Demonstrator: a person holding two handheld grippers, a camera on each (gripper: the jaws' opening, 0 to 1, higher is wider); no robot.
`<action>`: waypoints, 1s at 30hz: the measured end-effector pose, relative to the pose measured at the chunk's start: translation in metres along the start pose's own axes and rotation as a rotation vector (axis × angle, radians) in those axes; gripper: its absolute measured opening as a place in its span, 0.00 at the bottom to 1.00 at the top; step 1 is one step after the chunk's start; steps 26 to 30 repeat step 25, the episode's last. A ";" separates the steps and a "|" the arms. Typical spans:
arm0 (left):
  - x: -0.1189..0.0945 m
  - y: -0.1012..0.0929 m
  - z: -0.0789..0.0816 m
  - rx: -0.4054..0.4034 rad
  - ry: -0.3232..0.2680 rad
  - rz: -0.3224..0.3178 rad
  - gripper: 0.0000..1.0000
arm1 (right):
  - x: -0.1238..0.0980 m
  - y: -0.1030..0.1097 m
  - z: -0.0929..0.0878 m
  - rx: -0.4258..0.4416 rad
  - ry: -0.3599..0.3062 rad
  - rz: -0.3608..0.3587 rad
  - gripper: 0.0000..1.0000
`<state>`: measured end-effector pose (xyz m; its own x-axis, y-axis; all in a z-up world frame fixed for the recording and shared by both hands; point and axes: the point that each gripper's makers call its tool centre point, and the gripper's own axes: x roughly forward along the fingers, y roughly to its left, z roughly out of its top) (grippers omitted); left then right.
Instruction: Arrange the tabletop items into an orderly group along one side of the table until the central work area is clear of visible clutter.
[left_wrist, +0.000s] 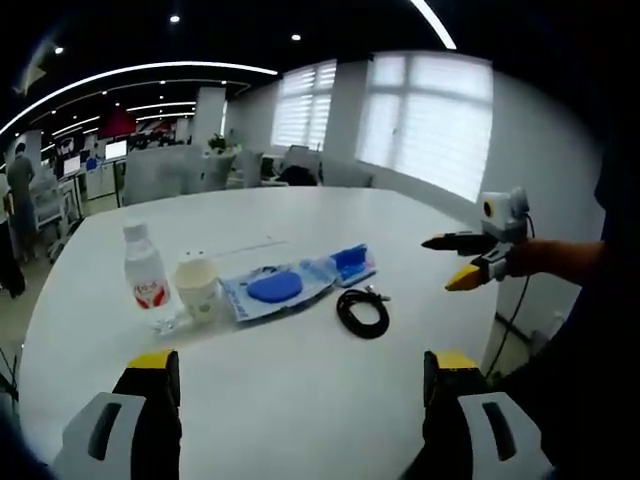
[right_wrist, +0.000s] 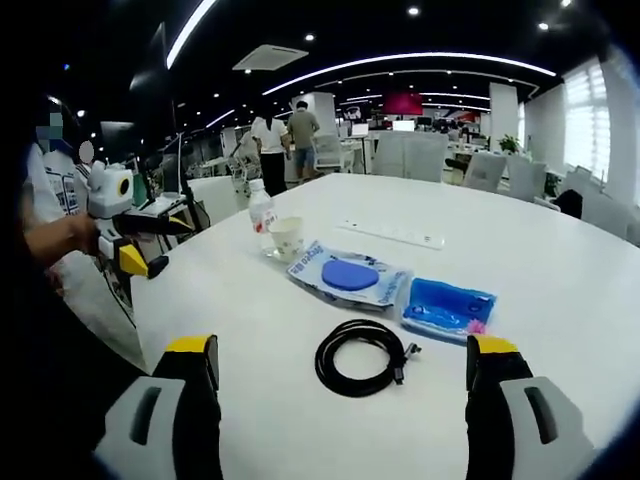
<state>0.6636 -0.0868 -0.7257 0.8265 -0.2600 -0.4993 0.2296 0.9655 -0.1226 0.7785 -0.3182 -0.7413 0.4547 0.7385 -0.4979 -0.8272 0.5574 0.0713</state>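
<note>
On the white table (left_wrist: 300, 420) stand a clear water bottle (left_wrist: 146, 275) with a red label and a paper cup (left_wrist: 197, 285) beside it. To their right lie a flat packet with a blue disc (left_wrist: 275, 288), a blue pack (left_wrist: 350, 263) and a coiled black cable (left_wrist: 362, 312). My left gripper (left_wrist: 300, 385) is open over the near table edge, holding nothing. My right gripper (left_wrist: 445, 263) hovers open at the table's right side. In the right gripper view the cable (right_wrist: 360, 357) lies just ahead of the right gripper (right_wrist: 342, 350), and the left gripper (right_wrist: 160, 245) is open at the left.
A white power strip (right_wrist: 395, 235) lies farther back on the table. The bottle (right_wrist: 261, 212) and cup (right_wrist: 286, 238) stand near the table's left edge. Office chairs (right_wrist: 420, 155) ring the far side, and people (right_wrist: 290, 145) stand beyond. Windows (left_wrist: 430, 120) line one wall.
</note>
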 end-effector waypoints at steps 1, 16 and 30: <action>0.000 0.000 0.001 0.000 -0.002 0.001 1.00 | 0.000 0.000 0.000 -0.001 0.000 0.000 1.00; 0.001 -0.005 -0.004 -0.003 0.003 -0.009 1.00 | -0.001 -0.001 -0.004 0.006 0.005 -0.009 1.00; 0.000 -0.006 -0.004 -0.001 0.003 -0.013 1.00 | -0.003 -0.004 -0.002 0.009 -0.002 -0.018 1.00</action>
